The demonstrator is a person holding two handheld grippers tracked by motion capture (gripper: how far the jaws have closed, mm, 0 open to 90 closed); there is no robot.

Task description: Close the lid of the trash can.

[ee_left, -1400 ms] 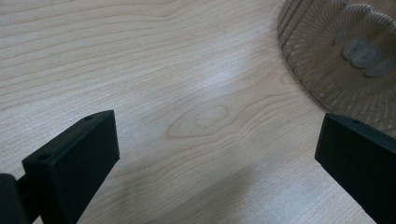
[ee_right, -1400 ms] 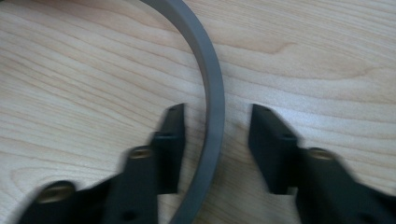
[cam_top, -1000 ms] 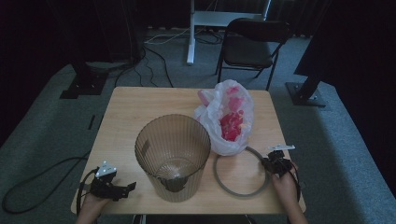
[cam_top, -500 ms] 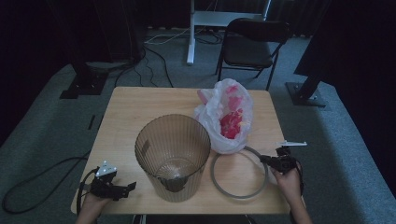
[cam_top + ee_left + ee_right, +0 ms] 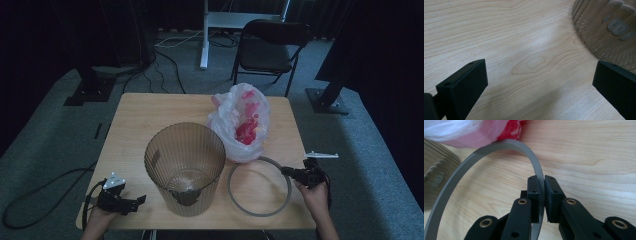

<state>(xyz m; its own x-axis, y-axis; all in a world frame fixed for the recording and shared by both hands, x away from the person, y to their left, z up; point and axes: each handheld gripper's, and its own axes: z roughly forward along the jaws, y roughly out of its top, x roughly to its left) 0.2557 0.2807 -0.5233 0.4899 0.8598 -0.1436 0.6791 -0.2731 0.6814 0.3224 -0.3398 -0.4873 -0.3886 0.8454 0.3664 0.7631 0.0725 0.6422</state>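
Pinching the grey ring (image 5: 499,147) on its near-right arc, the right tool (image 5: 292,171) has both black pads pressed flat against the thin band, one inside the hoop, one outside. The ring sits at the near right of the table (image 5: 145,115), its far edge tucked just under the plastic bag (image 5: 242,122) of pink and red stuff, its left edge close beside the ribbed, see-through bin (image 5: 185,167). From the right tool, the whole hoop spreads away to the left, towards the bin, and that is the relation to watch: if the ring is meant for the bin's rim, as it looks, it has to go up and left, and the right hand is the one nearer and already on it. Over at the near left corner, the left tool (image 5: 131,201) rests low over bare wood, its jaws spread wide with nothing between them, the bin's base just off to its right. Farther back, beyond the table, a folding chair (image 5: 270,47) stands on the carpet.
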